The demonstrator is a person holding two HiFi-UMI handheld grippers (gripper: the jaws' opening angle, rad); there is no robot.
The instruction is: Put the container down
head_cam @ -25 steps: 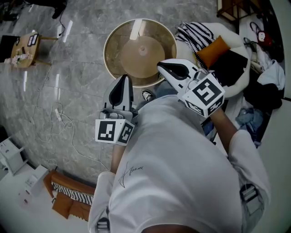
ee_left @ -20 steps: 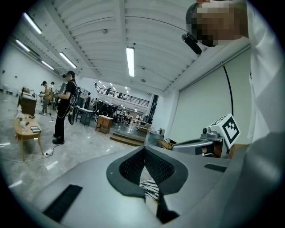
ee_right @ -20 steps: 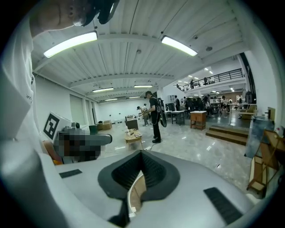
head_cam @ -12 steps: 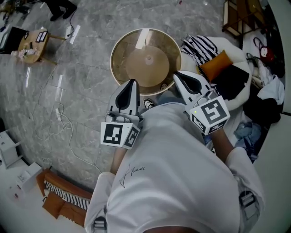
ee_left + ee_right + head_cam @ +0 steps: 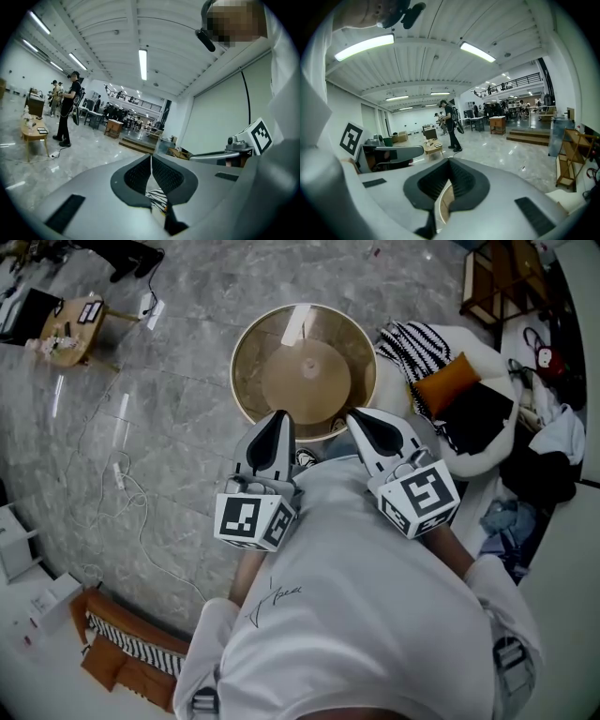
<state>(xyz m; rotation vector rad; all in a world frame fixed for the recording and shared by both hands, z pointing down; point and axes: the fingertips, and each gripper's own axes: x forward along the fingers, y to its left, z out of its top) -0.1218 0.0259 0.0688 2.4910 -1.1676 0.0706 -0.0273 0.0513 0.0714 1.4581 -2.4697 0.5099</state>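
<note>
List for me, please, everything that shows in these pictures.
container: 1, tan, round, on the floor ahead of both grippers
striped cloth: 1, black and white, right of the container
cushion: 1, orange, on the white seat
black cloth: 1, beside the cushion
table: 1, wooden, upper left
cable: 1, white, on the floor at left
shelf: 1, wooden, upper right
people: several, dark clothes, far off in the hall
shirt: 1, white, on the person
left gripper: 1, grey, shut, empty
right gripper: 1, grey, shut, empty
</note>
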